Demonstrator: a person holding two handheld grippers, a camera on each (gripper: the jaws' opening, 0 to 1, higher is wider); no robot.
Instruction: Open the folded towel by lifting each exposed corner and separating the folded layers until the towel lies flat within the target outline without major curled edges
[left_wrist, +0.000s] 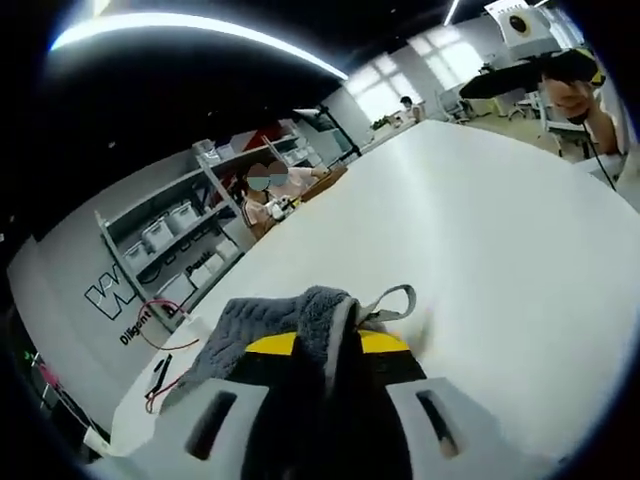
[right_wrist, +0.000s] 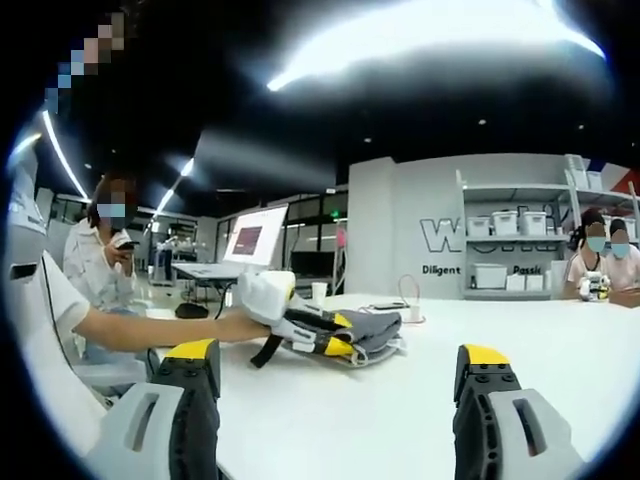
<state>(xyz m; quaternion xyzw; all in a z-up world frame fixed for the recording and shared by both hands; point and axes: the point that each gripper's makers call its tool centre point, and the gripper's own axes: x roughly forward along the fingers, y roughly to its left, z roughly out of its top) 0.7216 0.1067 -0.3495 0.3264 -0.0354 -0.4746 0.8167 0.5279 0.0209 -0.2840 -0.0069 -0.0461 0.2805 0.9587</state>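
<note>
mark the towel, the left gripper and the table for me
towel (left_wrist: 262, 318), left gripper view, grey folded body above the jaws
left gripper (right_wrist: 335, 342), right gripper view, between its yellow tips, shut on the towel
table (left_wrist: 480, 230), left gripper view, bare white top

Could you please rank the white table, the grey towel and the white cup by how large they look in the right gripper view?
1. White table
2. Grey towel
3. White cup, though it sits farther away.
</note>
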